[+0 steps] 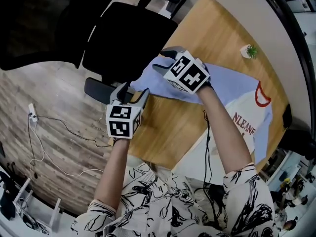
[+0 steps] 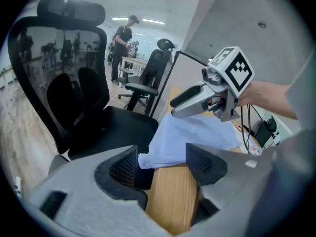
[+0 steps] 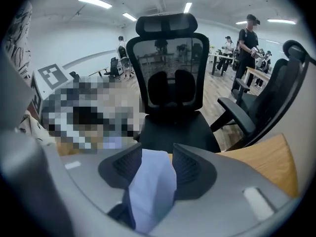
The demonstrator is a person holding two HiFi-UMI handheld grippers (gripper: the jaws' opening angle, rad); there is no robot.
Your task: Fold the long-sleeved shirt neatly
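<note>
Both arms stretched forward, left gripper (image 1: 132,94) tilted down — jaws apart, right gripper (image 1: 164,59) clamped on shirt (image 1: 232,85)

- The shirt (image 1: 232,85) lies on the table (image 1: 217,28), one end at the edge by the chair (image 1: 123,38).
- Right claw (image 1: 165,61) on that end, left claw (image 1: 132,93) just beside it.
- A plant (image 1: 249,51) stands beyond the shirt.

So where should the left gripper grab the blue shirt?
Probably the loose corner of the light blue fabric shirt, at the brown wooden table's edge. Come from that edge, left gripper's jaws either side: the cloth pokes out thin there.
</note>
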